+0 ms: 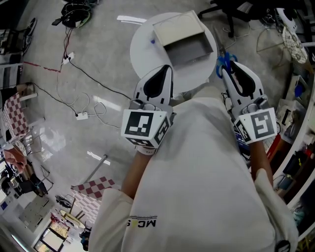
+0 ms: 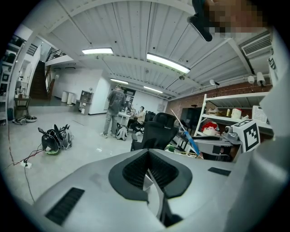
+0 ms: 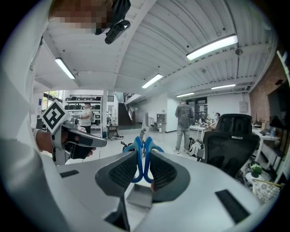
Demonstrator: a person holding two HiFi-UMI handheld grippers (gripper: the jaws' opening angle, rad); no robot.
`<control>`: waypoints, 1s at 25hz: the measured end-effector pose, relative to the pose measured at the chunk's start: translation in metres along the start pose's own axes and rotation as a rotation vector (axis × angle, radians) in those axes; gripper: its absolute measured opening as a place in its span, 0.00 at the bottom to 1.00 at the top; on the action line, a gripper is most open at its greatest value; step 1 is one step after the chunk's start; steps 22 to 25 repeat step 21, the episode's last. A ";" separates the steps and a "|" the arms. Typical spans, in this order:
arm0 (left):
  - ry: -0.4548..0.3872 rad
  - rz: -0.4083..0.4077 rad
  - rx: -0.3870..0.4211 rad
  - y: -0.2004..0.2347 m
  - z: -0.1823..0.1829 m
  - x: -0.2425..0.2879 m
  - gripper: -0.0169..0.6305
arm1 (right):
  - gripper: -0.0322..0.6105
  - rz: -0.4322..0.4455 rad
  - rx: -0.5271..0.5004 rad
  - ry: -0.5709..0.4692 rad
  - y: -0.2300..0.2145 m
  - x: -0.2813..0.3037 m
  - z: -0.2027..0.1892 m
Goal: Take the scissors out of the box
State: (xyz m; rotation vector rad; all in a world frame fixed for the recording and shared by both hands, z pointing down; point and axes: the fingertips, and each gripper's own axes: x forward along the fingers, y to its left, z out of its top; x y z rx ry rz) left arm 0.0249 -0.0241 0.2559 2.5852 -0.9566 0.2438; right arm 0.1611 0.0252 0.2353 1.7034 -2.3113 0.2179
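Note:
In the head view, an open box (image 1: pixel 188 48) with a cream lid stands on a round white table (image 1: pixel 143 51); its grey inside looks empty. My right gripper (image 1: pixel 228 67) is held up close to the body, right of the table, shut on the blue-handled scissors (image 1: pixel 224 61). In the right gripper view the scissors (image 3: pixel 143 140) stand upright between the pads, blades pointing up, with the gripper (image 3: pixel 142 156) shut on the handles. My left gripper (image 1: pixel 168 69) hovers at the table's near edge. In the left gripper view the left gripper (image 2: pixel 148 153) is shut and holds nothing.
Cables and a power strip (image 1: pixel 81 115) run over the floor at the left. Shelves crowd the right edge. An office chair (image 1: pixel 235 9) stands beyond the table. A standing person (image 2: pixel 114 111) and a black chair (image 2: pixel 155 132) show in the room.

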 end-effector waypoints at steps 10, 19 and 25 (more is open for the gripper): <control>0.010 -0.010 0.000 0.000 -0.001 0.005 0.04 | 0.28 -0.007 0.009 0.003 -0.003 0.000 -0.001; 0.012 -0.013 -0.007 0.003 0.001 0.013 0.04 | 0.28 -0.012 0.012 0.011 -0.009 0.006 -0.002; 0.012 -0.013 -0.008 0.005 0.002 0.014 0.04 | 0.28 -0.014 0.015 0.013 -0.010 0.009 -0.002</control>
